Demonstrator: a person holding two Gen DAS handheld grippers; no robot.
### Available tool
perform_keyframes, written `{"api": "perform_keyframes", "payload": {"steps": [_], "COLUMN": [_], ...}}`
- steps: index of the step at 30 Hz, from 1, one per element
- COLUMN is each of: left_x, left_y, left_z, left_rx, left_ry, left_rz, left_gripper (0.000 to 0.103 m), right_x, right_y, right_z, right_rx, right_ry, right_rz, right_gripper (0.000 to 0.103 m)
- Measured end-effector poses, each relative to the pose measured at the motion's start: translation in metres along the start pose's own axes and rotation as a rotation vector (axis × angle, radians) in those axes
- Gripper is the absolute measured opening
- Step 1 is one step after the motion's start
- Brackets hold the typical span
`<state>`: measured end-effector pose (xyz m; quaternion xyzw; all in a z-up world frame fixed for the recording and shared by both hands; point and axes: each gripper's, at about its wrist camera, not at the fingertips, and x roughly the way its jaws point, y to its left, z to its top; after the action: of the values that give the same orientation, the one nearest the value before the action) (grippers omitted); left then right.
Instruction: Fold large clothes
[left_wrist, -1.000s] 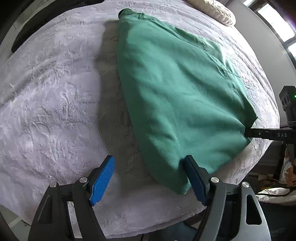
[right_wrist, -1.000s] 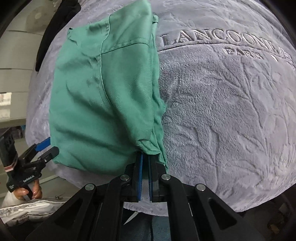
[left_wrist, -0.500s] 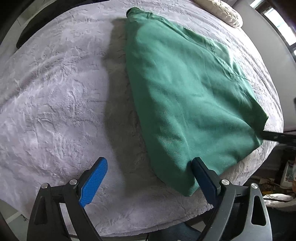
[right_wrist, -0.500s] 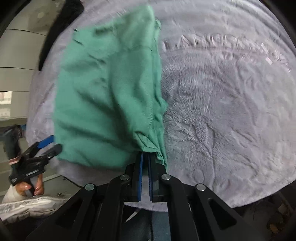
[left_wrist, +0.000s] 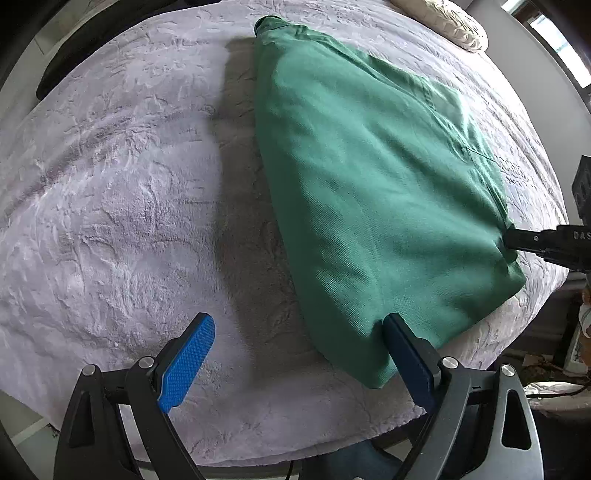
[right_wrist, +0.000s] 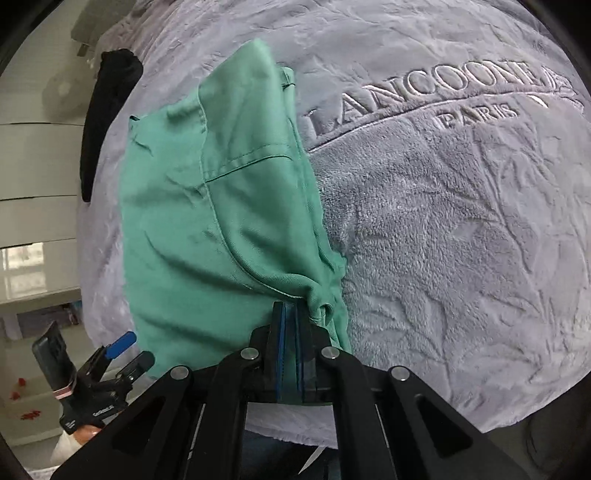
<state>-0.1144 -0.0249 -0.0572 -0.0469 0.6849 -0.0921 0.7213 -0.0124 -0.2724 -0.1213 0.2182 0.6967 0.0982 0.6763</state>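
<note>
**Jaws: right one pinching the green garment, left one wide apart**

Biggest thing first: the bed (left_wrist: 110, 206), covered in a grey plush blanket (right_wrist: 461, 240), is the folding surface, so the green garment (left_wrist: 369, 192) lies spread across the middle and right of the left wrist frame. Right gripper (right_wrist: 290, 314) has its jaws pressed onto a bunched corner at lower centre, probably to lift it for a fold. Left gripper (left_wrist: 299, 354) sits spread at the near corner, lower frame, looks ready to grab.
</note>
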Motion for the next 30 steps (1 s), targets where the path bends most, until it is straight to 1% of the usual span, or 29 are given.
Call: {"api": "perform_keyframes", "payload": {"steps": [3, 6, 8, 10, 12, 13, 14, 16, 17, 19, 21, 22, 23, 24, 25, 26, 27, 30], "left_x": [0.0, -0.003, -0.005, -0.006, -0.01, -0.012, -0.014, -0.019, -0.022, -0.026, -0.03, -0.033, -0.035, -0.037, -0.042, -0.048, -0.053, -0.068], "left_y": [0.0, -0.002, -0.004, -0.005, -0.002, -0.002, -0.001, 0.0, 0.0, 0.002, 0.001, 0.004, 0.003, 0.0, -0.002, -0.006, -0.004, -0.006], "left_z": [0.001, 0.002, 0.004, 0.006, 0.009, 0.009, 0.01, 0.012, 0.012, 0.017, 0.021, 0.022, 0.024, 0.027, 0.03, 0.034, 0.035, 0.043], "left_rx": [-0.008, 0.0, 0.001, -0.002, -0.004, -0.009, -0.014, -0.028, -0.029, -0.032, -0.034, -0.033, -0.033, -0.034, -0.034, -0.036, -0.038, -0.07], "left_ry": [0.003, -0.001, 0.001, 0.001, -0.01, -0.012, -0.011, -0.021, -0.023, -0.021, -0.032, -0.033, -0.035, -0.043, -0.058, -0.076, -0.087, -0.116], "left_rz": [0.0, 0.018, 0.031, 0.035, 0.058, 0.082, 0.091, 0.099, 0.1, 0.13, 0.155, 0.158, 0.163, 0.174, 0.192, 0.207, 0.209, 0.19], "left_gripper": [0.093, 0.093, 0.093, 0.093, 0.093, 0.093, 0.093, 0.093, 0.093, 0.103, 0.103, 0.103, 0.103, 0.103, 0.103, 0.103, 0.103, 0.103], "right_x": [-0.003, -0.014, -0.025, -0.025, -0.028, -0.031, -0.034, -0.041, -0.046, -0.054, -0.059, -0.061, -0.063, -0.065, -0.066, -0.068, -0.068, -0.071], "right_y": [0.004, 0.001, -0.009, -0.018, -0.023, -0.023, -0.022, -0.015, -0.012, -0.003, 0.006, 0.012, 0.015, 0.021, 0.025, 0.03, 0.036, 0.05], "right_z": [-0.001, 0.002, 0.002, 0.001, 0.003, 0.004, 0.004, 0.002, 0.003, 0.003, 0.005, 0.007, 0.008, 0.009, 0.009, 0.01, 0.01, 0.013], "right_rx": [-0.016, -0.008, 0.005, 0.04, 0.076, 0.082, 0.08, 0.062, 0.048, 0.018, -0.007, -0.019, -0.027, -0.041, -0.051, -0.064, -0.078, -0.114], "right_ry": [0.01, 0.006, 0.001, -0.001, -0.006, -0.011, -0.023, -0.047, -0.055, -0.071, -0.07, -0.071, -0.073, -0.076, -0.082, -0.086, -0.087, -0.091], "right_rz": [-0.012, -0.009, -0.001, 0.016, 0.033, 0.028, 0.022, 0.002, -0.015, -0.035, -0.057, -0.07, -0.078, -0.092, -0.099, -0.103, -0.109, -0.15], "right_gripper": [0.003, 0.003, 0.003, 0.003, 0.003, 0.003, 0.004, 0.011, 0.011, 0.011, 0.011, 0.018, 0.032, 0.041, 0.058, 0.062, 0.062, 0.064]}}
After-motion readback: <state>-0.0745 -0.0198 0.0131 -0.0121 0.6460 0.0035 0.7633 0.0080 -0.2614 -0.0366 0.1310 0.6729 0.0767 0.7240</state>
